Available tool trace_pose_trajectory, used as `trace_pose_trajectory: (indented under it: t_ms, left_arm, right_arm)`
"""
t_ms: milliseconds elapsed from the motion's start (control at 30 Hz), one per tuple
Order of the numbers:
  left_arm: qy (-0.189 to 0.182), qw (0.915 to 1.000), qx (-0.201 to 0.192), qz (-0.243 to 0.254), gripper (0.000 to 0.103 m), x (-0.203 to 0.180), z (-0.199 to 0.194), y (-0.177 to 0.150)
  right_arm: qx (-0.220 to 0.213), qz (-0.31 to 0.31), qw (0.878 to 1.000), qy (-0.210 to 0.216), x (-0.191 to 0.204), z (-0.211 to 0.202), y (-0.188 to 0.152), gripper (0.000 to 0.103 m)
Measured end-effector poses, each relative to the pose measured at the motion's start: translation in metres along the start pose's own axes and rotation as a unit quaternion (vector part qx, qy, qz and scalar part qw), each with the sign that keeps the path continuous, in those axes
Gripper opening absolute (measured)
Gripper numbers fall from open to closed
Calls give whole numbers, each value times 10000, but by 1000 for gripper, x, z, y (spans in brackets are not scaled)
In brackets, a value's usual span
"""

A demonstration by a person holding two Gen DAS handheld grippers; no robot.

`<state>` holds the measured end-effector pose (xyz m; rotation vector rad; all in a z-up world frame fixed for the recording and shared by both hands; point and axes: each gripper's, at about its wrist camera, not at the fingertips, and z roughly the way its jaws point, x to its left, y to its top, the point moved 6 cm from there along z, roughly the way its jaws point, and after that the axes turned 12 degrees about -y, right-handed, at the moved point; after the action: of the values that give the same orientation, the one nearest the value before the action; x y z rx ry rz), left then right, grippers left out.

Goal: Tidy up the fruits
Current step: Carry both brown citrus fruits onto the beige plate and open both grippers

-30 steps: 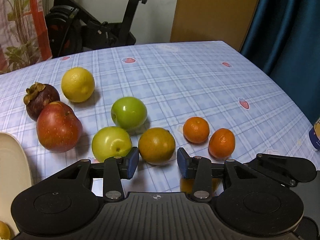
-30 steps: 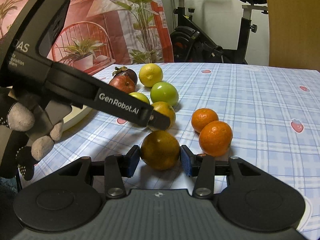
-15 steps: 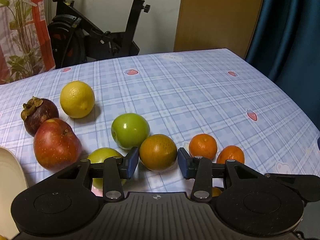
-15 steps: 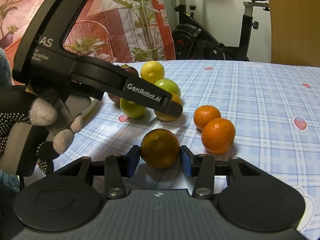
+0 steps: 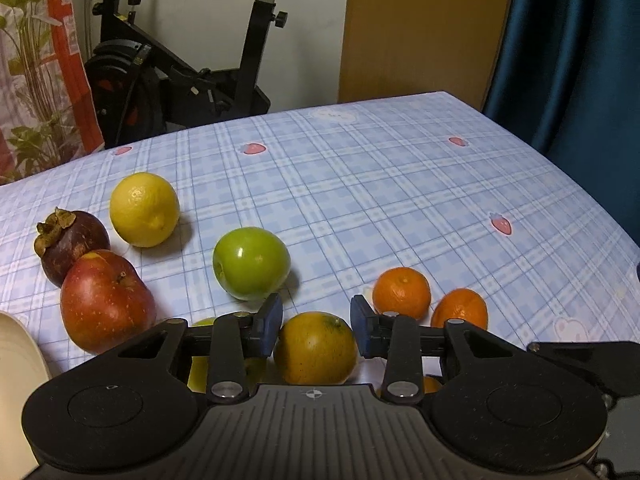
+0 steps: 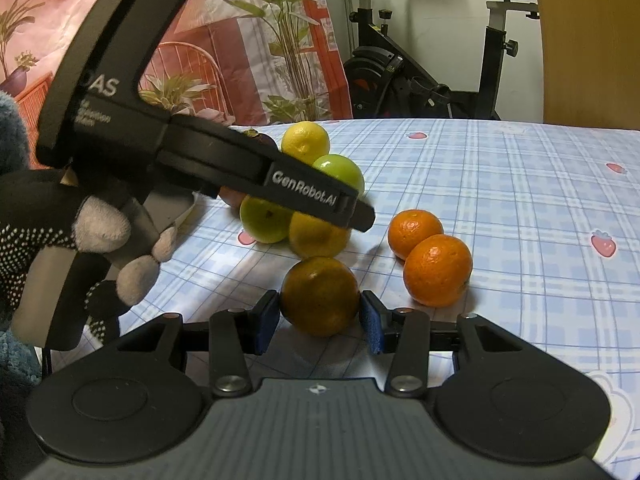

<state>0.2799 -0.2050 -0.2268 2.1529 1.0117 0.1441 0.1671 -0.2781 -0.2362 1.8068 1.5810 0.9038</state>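
Fruits lie on a blue checked tablecloth (image 5: 360,184). My left gripper (image 5: 316,326) has its blue pads on both sides of a yellow-orange citrus (image 5: 316,348), which also shows in the right wrist view (image 6: 316,236). My right gripper (image 6: 320,316) holds a dark orange citrus (image 6: 320,296) between its pads. Nearby are a green apple (image 5: 251,263), a yellow-green apple (image 6: 264,220), a lemon (image 5: 144,209), a red apple (image 5: 105,300), a mangosteen (image 5: 70,242) and two tangerines (image 5: 402,292) (image 5: 460,308).
A cream plate rim (image 5: 20,360) lies at the left edge. An exercise bike (image 5: 180,68) and a plant-print curtain (image 6: 240,40) stand beyond the table. A blue curtain (image 5: 580,60) hangs at the right. The gloved hand (image 6: 60,248) holds the left gripper.
My left gripper moved forward over the yellow-orange citrus, which now sits between its pads. The right gripper stayed on the dark orange citrus.
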Motion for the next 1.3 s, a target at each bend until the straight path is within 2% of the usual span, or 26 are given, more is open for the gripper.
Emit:
trace_pose_trajectory:
  t_ms: [367, 600, 833, 1300]
  left_arm:
    - [-131, 9999, -8, -86, 42, 0, -17, -13]
    - [-151, 9996, 180, -144, 46, -2, -27, -26]
    - [-160, 9983, 353, -435, 46, 11, -32, -41]
    - [-73, 9980, 131, -609, 45, 13, -41, -53]
  right_arm:
    - [1, -12, 10000, 3, 0, 0, -1, 47]
    - [-1, -10, 10000, 6, 0, 0, -1, 47]
    - [2, -10, 10000, 10, 1, 1, -1, 47]
    - [-13, -5, 10000, 19, 2, -1, 0, 46]
